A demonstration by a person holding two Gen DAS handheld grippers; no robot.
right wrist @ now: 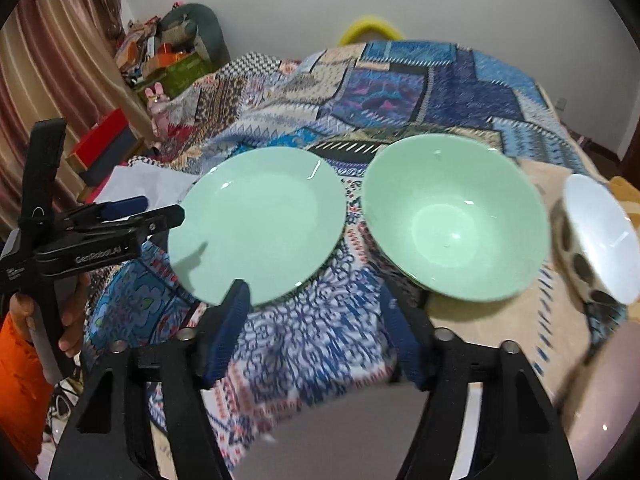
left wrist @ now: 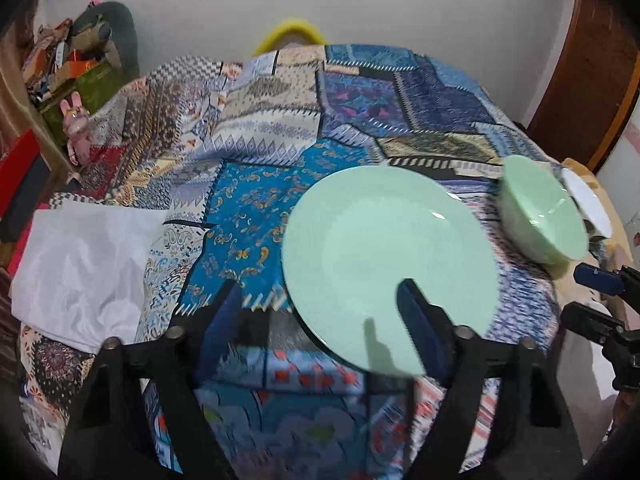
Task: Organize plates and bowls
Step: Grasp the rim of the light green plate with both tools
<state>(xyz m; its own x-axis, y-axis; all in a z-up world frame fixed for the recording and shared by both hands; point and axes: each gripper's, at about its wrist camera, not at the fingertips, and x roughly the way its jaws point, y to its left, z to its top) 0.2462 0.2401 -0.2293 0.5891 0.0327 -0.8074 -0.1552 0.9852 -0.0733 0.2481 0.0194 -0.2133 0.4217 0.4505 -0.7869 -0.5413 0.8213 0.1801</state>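
Observation:
A mint green plate (left wrist: 388,256) lies on the patchwork cloth (left wrist: 260,184); it also shows in the right wrist view (right wrist: 256,224). My left gripper (left wrist: 320,292) is open over the plate's near left rim, its right finger above the plate; from the right wrist view it (right wrist: 160,210) comes in from the left. A mint green bowl (right wrist: 452,220) stands right of the plate, also seen in the left wrist view (left wrist: 540,216). A white bowl with dark spots (right wrist: 596,240) stands further right. My right gripper (right wrist: 312,292) is open and empty, just before the gap between plate and green bowl.
A white paper sheet (left wrist: 84,268) lies on the cloth at the left. Boxes and clutter (left wrist: 68,64) stand beyond the cloth's left edge. A yellow ring (left wrist: 292,32) shows behind the far edge. A wooden door (left wrist: 580,72) stands at the right.

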